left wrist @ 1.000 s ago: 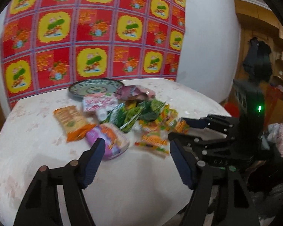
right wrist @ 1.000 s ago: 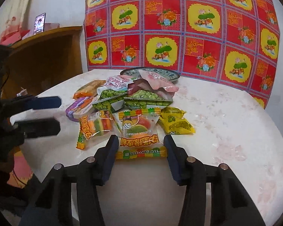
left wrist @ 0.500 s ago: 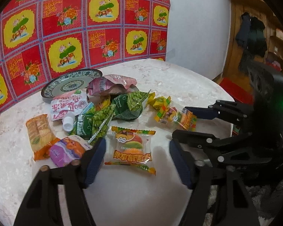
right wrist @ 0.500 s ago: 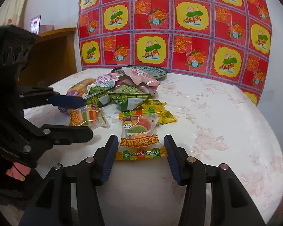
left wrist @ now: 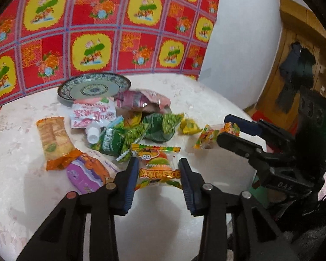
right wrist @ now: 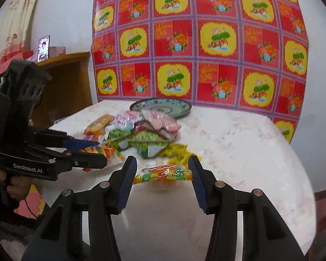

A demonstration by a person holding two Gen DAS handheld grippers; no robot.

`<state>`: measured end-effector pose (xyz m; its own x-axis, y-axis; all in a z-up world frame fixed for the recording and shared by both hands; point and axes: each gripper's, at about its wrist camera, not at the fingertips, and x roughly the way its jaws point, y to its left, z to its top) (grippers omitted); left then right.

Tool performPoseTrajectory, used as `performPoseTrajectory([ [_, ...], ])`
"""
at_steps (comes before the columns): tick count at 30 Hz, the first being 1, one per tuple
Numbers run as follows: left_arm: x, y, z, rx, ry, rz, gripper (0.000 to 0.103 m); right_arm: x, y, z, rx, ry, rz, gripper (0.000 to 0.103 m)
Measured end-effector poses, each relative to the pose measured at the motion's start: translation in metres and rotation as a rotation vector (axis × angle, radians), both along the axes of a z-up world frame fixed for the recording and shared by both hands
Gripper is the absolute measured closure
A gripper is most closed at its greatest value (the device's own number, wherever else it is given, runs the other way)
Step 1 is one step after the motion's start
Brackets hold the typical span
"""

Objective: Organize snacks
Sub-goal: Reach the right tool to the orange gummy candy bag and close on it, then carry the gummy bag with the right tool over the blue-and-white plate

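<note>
Now each gripper pinches one gummy packet on the near side of the snack pile, well short of the plate (left wrist: 93, 86).
Nearest of all, the left gripper (left wrist: 157, 163) has just been closing its jaws, and its pads now press the two side edges of the burger gummy packet (left wrist: 157, 169), which lies on the white table (left wrist: 21, 184) at the point of the pile farthest from the plate. The right gripper (right wrist: 162, 159) clamps a second gummy packet (right wrist: 163, 174) by its ends, tilted up off the table, also far from the plate. Closer to the plate lie a purple packet (left wrist: 82, 174), an orange wafer packet (left wrist: 53, 139) and green pea bags (left wrist: 163, 124). A capped white pouch (left wrist: 93, 115) and a pink bag (left wrist: 141, 97) rest against the plate's near rim. Behind the plate hangs a red-and-yellow cloth (left wrist: 97, 32).
</note>
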<state>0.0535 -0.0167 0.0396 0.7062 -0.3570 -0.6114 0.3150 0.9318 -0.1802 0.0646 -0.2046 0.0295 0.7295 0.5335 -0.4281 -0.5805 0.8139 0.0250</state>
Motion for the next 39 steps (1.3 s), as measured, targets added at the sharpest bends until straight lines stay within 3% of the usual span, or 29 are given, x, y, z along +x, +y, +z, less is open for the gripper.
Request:
performPoseTrajectory([
  [8, -0.031, 0.02, 0.03, -0.03, -0.135, 0.064, 0.067, 0.008, -0.011, 0.022, 0.066, 0.018, 0.008, 0.052],
  [14, -0.041, 0.043, 0.046, -0.102, -0.234, 0.102, 0.067, 0.013, -0.003, 0.035, 0.051, -0.023, 0.014, 0.052],
  [19, -0.038, 0.055, 0.061, -0.11, -0.294, 0.13, 0.067, 0.021, 0.006, 0.043, 0.03, -0.023, 0.05, 0.052],
  [27, -0.013, 0.049, 0.076, 0.017, -0.281, 0.148, 0.067, 0.047, 0.025, 0.062, -0.006, -0.008, 0.102, 0.052],
  [34, 0.023, 0.036, 0.087, 0.209, -0.245, 0.141, 0.067, 0.075, 0.043, 0.071, -0.094, 0.007, 0.13, 0.052],
  [39, 0.048, 0.039, 0.09, 0.255, -0.242, 0.142, 0.067, 0.103, 0.056, 0.08, -0.135, 0.021, 0.16, 0.052],
])
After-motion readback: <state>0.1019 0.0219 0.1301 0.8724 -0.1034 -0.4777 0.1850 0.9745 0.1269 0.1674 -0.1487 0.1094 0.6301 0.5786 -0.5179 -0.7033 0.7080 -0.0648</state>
